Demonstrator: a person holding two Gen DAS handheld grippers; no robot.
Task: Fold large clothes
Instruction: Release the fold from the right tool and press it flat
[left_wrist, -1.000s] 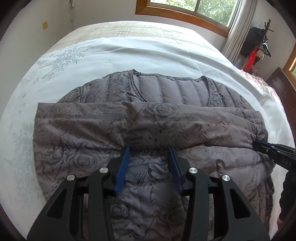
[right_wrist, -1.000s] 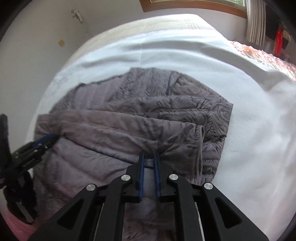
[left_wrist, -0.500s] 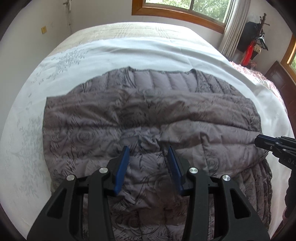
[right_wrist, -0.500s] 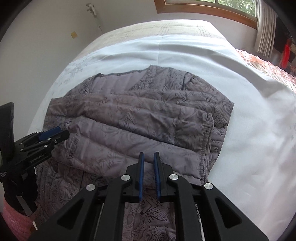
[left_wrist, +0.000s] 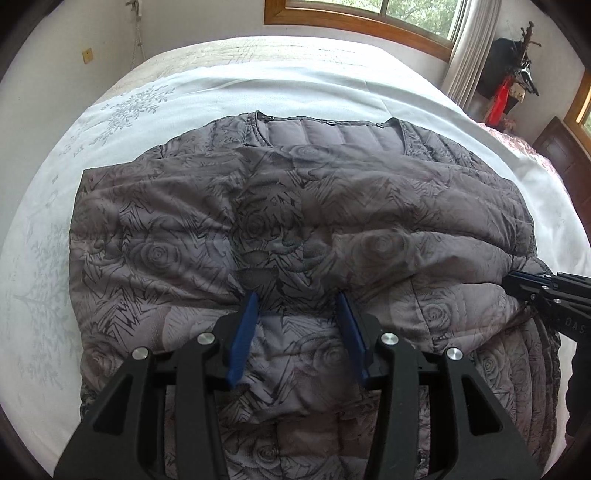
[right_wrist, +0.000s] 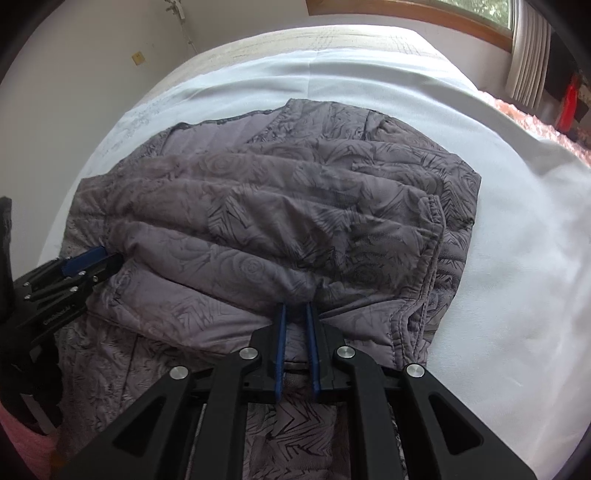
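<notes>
**Bed and its load**

A bed (left_wrist: 369, 92) under a pale sheet with a faint grey leaf print along one side; a beige patterned cover at the far end, below the window. Directly on the sheet, a grey quilted jacket (left_wrist: 184, 236) with a rose print, spread flat, neckline toward the far end, lower part folded up over the chest

A bed (left_wrist: 258, 88) fills most of the view, spread with a white sheet (left_wrist: 369, 92) printed with pale grey branches along one side. Behind it a wood-framed window (left_wrist: 369, 16) with a light curtain (left_wrist: 461, 62) lets in daylight. A red item (left_wrist: 496, 105) hangs near dark wooden furniture (left_wrist: 561, 147).
</notes>
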